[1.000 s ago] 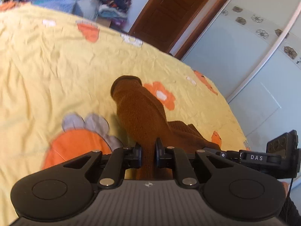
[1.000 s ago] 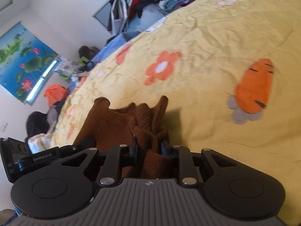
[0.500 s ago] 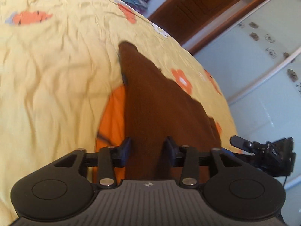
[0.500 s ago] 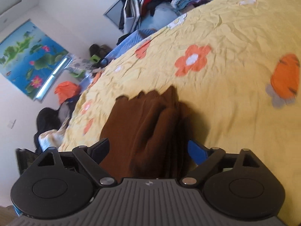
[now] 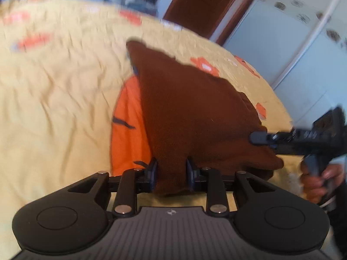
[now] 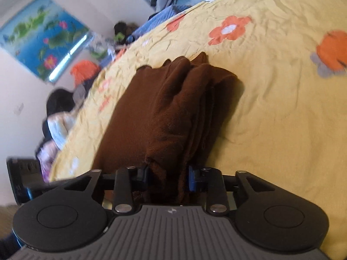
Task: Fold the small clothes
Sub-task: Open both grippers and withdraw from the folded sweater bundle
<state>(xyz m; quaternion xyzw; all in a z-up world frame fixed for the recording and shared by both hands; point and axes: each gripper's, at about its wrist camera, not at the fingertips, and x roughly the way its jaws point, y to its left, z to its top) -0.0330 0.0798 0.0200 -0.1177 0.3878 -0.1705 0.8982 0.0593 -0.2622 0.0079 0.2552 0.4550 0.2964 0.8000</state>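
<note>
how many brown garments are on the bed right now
1 that I can tell: the brown garment lies on the yellow bedspread, between the fingers of both grippers; its stacked layers might hide another.
</note>
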